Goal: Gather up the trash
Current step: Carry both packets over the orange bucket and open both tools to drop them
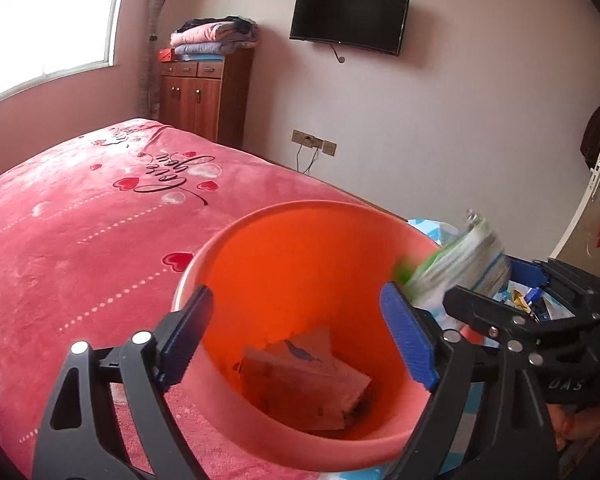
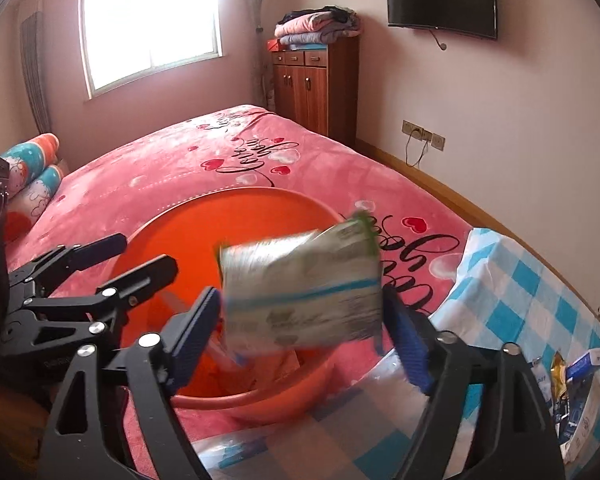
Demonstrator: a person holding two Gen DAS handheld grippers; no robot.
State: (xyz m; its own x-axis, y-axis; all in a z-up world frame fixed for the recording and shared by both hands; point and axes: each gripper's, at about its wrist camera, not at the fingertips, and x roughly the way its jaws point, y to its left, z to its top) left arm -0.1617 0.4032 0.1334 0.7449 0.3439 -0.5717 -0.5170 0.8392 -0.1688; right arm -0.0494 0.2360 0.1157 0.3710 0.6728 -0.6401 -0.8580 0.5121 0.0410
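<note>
Left claw [image 1: 296, 340]: fingers spread wide with nothing between the pads — the orange bucket sits in the gap ahead of it; in the right wrist view the same claw [image 2: 140, 256] shows at the left, reaching over the bucket's left rim.
Right claw [image 2: 300, 328]: fingers spread apart; the packet lies between them, blurred, and whether the pads touch it cannot be told. In the left wrist view this claw [image 1: 496, 292] shows at the right, just beside the bucket.
Packet [image 2: 304, 288]: a white wrapper with a green edge and a blue stripe, tilted and smeared by motion, above the near right part of the bucket's rim; seen also at the bucket's right edge [image 1: 460, 268].
Orange bucket [image 1: 300, 256]: round, open-topped, resting on the bed at its near right corner; its far rim [image 2: 236, 192] curves behind the packet.
Inside the bucket: a crumpled brown paper piece [image 1: 304, 380] with a small blue mark lies on the bottom.
Bed [image 1: 80, 220]: covered by a pink blanket with red hearts and black script.
Checked cloth [image 2: 520, 280]: blue and white, at the right, beside the bed; small packets [image 2: 580, 368] lie on it — too small to identify.
Far wall: a dark television [image 1: 350, 18] hangs above a wooden cabinet [image 1: 204, 92] topped with folded blankets [image 1: 216, 36].
Window [image 2: 152, 24]: bright, at the far left.
</note>
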